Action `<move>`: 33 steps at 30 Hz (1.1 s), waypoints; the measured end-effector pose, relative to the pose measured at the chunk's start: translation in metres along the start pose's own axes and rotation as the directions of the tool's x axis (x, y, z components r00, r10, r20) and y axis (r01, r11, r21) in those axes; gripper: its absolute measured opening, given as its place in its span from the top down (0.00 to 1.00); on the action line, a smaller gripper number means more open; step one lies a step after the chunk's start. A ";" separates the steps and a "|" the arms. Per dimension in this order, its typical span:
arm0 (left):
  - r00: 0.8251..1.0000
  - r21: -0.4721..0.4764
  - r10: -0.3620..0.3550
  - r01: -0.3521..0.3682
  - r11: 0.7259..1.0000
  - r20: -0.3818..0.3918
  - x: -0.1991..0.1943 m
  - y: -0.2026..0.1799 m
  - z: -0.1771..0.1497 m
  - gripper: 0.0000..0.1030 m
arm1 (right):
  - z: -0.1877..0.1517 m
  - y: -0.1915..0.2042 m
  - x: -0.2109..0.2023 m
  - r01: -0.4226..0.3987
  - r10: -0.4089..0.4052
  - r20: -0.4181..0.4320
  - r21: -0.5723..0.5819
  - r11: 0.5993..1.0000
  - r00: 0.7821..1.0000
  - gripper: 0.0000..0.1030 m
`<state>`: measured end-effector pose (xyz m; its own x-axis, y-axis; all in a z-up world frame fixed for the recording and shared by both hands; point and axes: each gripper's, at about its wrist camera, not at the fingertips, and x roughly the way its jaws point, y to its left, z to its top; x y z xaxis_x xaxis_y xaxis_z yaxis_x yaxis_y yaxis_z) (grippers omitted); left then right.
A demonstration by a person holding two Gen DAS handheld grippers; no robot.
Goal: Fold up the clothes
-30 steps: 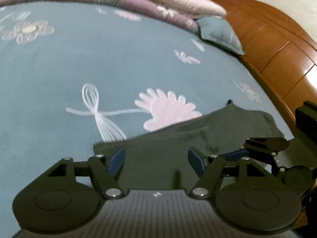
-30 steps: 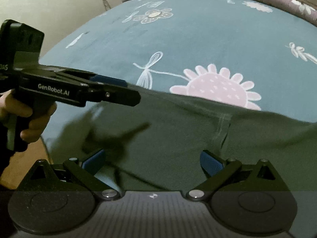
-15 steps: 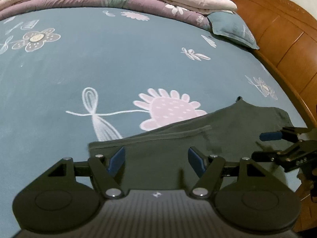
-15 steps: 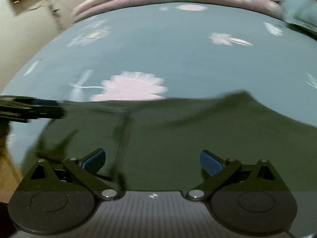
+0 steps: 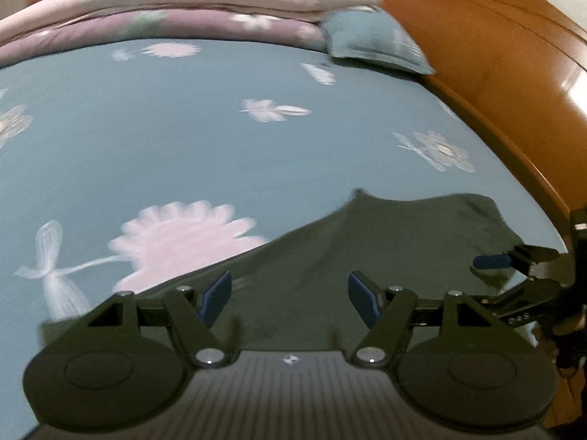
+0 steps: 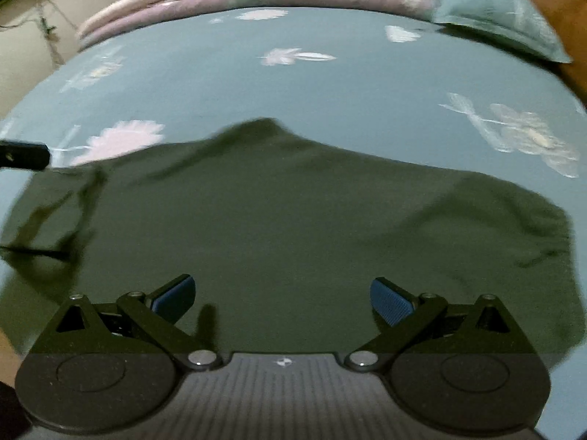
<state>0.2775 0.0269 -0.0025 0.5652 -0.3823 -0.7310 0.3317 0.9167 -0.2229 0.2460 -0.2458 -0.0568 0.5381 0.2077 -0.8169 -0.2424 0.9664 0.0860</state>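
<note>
A dark green garment (image 6: 293,212) lies spread flat on the blue flowered bed sheet (image 6: 330,84); it also shows in the left wrist view (image 5: 367,249). My left gripper (image 5: 290,297) is open and empty, just above the garment's near edge. My right gripper (image 6: 282,299) is open and empty, over the garment's near middle. The right gripper also shows at the right edge of the left wrist view (image 5: 513,275), by the garment's right corner. The left gripper's tip (image 6: 25,154) shows at the left edge of the right wrist view.
Folded pink and purple quilts (image 5: 183,11) lie along the far side of the bed. A blue pillow (image 5: 374,44) lies at the far right. A wooden bed frame (image 5: 513,84) runs along the right side. A pale wall (image 6: 29,36) stands left.
Both grippers have swung to the right along the garment. More of the garment's right part and the pillow are now in view. Both grippers stay open.
</note>
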 end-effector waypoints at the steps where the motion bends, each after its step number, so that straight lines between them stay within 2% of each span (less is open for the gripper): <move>1: 1.000 0.025 -0.019 0.019 1.000 -0.007 0.008 -0.009 0.004 0.32 | -0.003 -0.009 -0.001 0.026 -0.026 0.000 0.004 1.000 1.000 0.00; 2: 0.999 0.050 -0.039 0.040 0.998 -0.015 0.018 -0.019 0.008 0.32 | -0.007 -0.018 -0.001 0.051 -0.051 0.000 0.008 0.999 0.999 0.00; 5: 0.996 0.088 -0.074 0.077 0.993 -0.040 0.044 -0.045 0.017 0.32 | -0.022 -0.042 -0.006 0.043 -0.044 0.003 0.043 0.998 0.999 0.00; 8: 0.991 0.069 -0.119 0.123 0.990 -0.058 0.071 -0.057 0.022 0.32 | -0.032 -0.050 -0.010 0.032 -0.032 0.013 0.045 0.998 0.999 0.00; 12: 0.994 0.052 -0.076 0.080 0.995 -0.083 0.106 -0.059 0.026 0.32 | -0.037 -0.053 -0.013 0.023 -0.024 0.028 0.036 0.999 0.999 0.00; 14: 0.992 0.023 -0.078 0.080 0.997 -0.096 0.122 -0.055 0.027 0.32 | -0.038 -0.053 -0.015 0.017 -0.018 0.036 0.030 0.999 0.999 0.00; 15: 0.994 0.030 -0.071 0.074 0.997 -0.078 0.126 -0.055 0.029 0.32 | -0.038 -0.051 -0.013 0.013 -0.015 0.041 0.030 0.999 0.999 0.00; 21: 0.998 0.033 -0.030 0.032 0.999 -0.058 0.119 -0.063 0.046 0.32 | -0.038 -0.049 -0.005 0.008 -0.010 0.063 0.033 0.999 0.998 0.00; 24: 0.997 0.061 -0.052 0.055 0.997 -0.052 0.104 -0.074 0.038 0.30 | -0.039 -0.050 -0.012 0.009 -0.011 0.069 0.034 0.999 0.998 0.00; 27: 0.990 0.040 -0.067 0.073 0.997 -0.121 0.110 -0.076 0.021 0.29 | -0.035 -0.052 -0.019 0.001 -0.005 0.076 0.060 0.998 0.997 0.00; 29: 0.989 0.052 -0.055 0.063 0.997 -0.138 0.119 -0.075 0.014 0.29 | -0.028 -0.055 -0.031 0.007 -0.016 0.145 0.063 0.998 0.989 0.00; 31: 0.989 0.070 -0.060 0.070 0.995 -0.137 0.119 -0.077 0.014 0.24 | -0.020 -0.059 -0.037 0.031 -0.042 0.196 0.058 0.998 0.980 0.00; 33: 0.988 0.055 -0.060 0.068 0.996 -0.139 0.121 -0.077 0.018 0.24 | -0.016 -0.069 -0.027 0.035 -0.049 0.170 0.086 0.996 0.984 0.00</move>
<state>0.3342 -0.0918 -0.0619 0.4338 -0.4164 -0.7990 0.4102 0.8808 -0.2364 0.2354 -0.3205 -0.0503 0.6787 0.1828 -0.7113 -0.1530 0.9825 0.1065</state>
